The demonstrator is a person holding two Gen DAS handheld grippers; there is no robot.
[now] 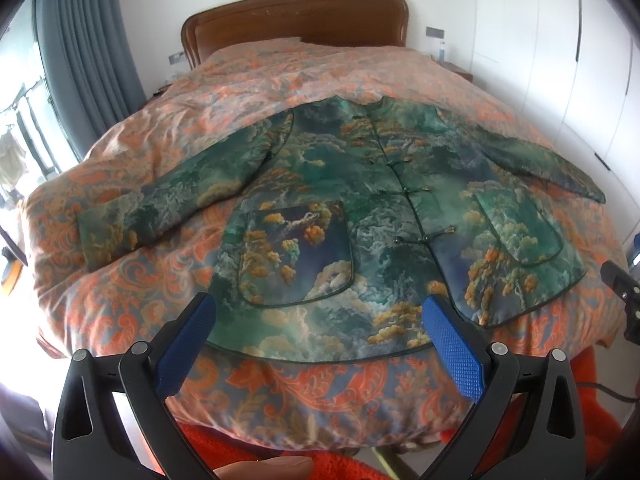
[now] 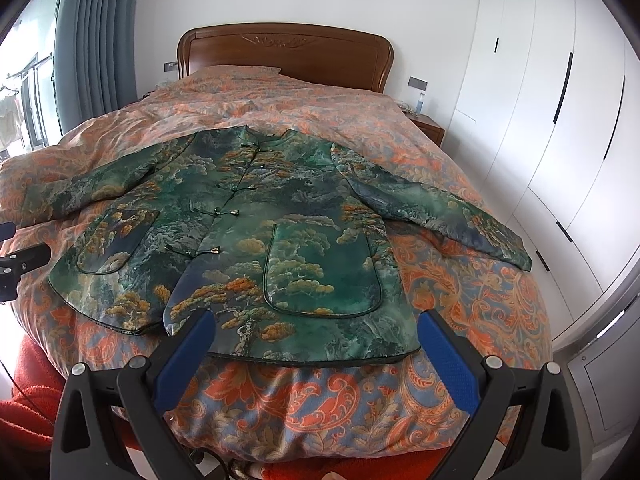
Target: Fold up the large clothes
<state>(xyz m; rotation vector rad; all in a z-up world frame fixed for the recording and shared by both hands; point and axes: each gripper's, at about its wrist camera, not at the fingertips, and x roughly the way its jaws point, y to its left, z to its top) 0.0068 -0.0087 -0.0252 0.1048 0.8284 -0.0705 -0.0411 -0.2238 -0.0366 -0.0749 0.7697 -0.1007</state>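
Item under inspection: a green landscape-print jacket [image 1: 360, 200], laid flat and face up on the orange paisley duvet [image 1: 168, 128] of a bed with a wooden headboard [image 1: 296, 20].

Orientation: the collar points toward the headboard, at 12 o'clock in both views; the hem lies at the foot end, nearest the cameras. The long axis of the body runs collar to hem along the bed's length. Both sleeves are spread outward, roughly toward 9 and 3 o'clock, each angled slightly down toward the foot. The front placket is closed with knot buttons; two patch pockets sit low on either side of it.

Left gripper [image 1: 318, 322]: released, jaws spread wide, blue pads over the hem near the left pocket, holding nothing. Whether the pads touch the cloth cannot be settled from this view.

Right gripper [image 2: 316, 340]: likewise released, jaws wide apart, poised at the hem below the right pocket, holding nothing. In the left wrist view it shows at about 3 o'clock.

White wardrobe doors [image 2: 560, 120] stand at 2 o'clock; a grey curtain [image 2: 96, 40] hangs at 10 o'clock.
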